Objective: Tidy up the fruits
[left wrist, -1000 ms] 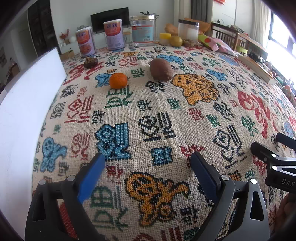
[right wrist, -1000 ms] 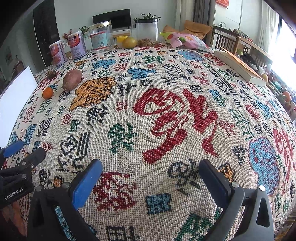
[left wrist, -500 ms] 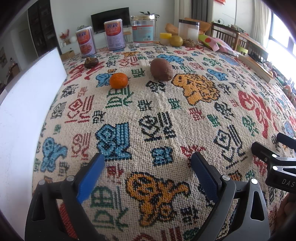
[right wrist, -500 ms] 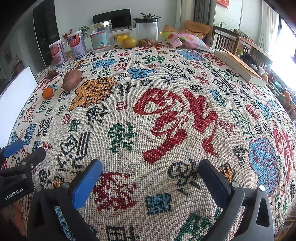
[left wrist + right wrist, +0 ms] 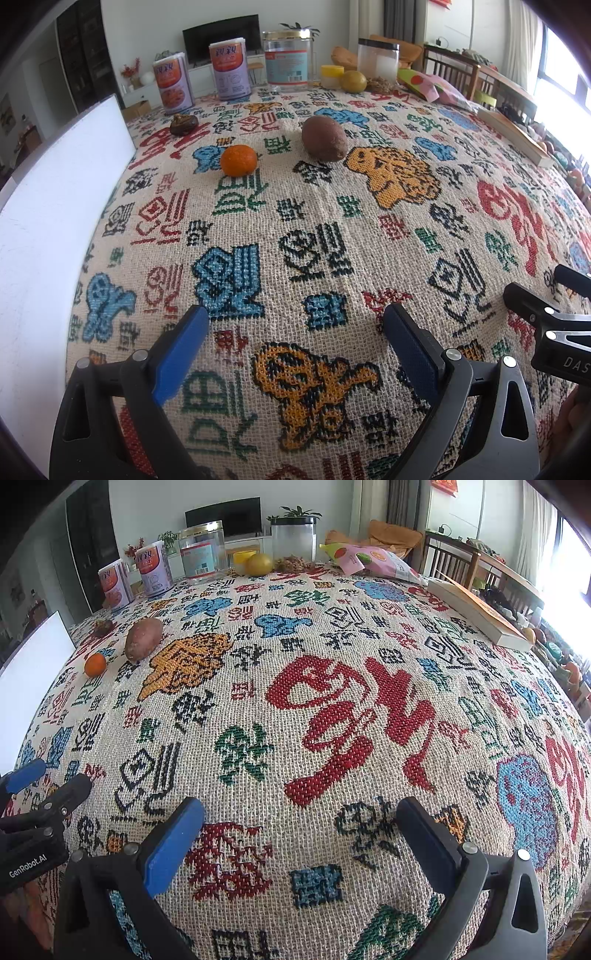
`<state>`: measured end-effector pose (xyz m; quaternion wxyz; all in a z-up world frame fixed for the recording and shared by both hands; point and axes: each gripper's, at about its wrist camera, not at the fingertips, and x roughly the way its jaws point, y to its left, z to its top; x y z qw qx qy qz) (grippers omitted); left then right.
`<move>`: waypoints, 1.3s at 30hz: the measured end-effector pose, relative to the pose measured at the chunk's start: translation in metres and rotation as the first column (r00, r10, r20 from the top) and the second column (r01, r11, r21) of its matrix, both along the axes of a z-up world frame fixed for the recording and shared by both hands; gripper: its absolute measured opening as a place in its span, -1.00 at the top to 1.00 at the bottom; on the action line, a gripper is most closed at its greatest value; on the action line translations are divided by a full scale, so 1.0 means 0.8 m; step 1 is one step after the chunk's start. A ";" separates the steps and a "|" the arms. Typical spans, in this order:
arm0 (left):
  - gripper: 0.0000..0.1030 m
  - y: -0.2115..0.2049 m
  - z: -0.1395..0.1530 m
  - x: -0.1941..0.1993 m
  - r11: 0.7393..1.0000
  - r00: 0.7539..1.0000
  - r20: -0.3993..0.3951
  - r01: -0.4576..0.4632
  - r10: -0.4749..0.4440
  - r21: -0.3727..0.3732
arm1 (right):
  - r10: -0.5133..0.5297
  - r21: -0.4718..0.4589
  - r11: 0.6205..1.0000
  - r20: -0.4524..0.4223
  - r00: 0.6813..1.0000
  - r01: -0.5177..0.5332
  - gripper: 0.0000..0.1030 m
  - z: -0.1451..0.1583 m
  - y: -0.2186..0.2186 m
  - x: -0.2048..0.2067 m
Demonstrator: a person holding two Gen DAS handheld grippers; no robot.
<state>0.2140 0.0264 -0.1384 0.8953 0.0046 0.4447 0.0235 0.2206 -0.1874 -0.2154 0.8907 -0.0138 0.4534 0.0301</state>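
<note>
Well short of the tangerine (image 5: 238, 160), left tongs (image 5: 295, 330) and right tongs (image 5: 300, 818) gape over bare tablecloth (image 5: 332, 716).

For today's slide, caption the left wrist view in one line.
Open left gripper hovers over patterned tablecloth, facing a mandarin and sweet potato.

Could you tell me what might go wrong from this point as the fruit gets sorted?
1. The orange is round and sits free on the woven tablecloth; a glancing touch from the open left gripper could roll it toward the white board.
2. The brown sweet potato lies close beside the orange, so a wide reach may bump it.
3. The right gripper sits close alongside; the two could collide.
</note>
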 end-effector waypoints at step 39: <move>-0.92 0.079 0.047 0.048 0.977 0.997 0.009 0.077 -0.077 -0.200 | 0.001 0.005 1.000 0.001 1.000 -0.001 -1.00 0.000 -0.001 -0.004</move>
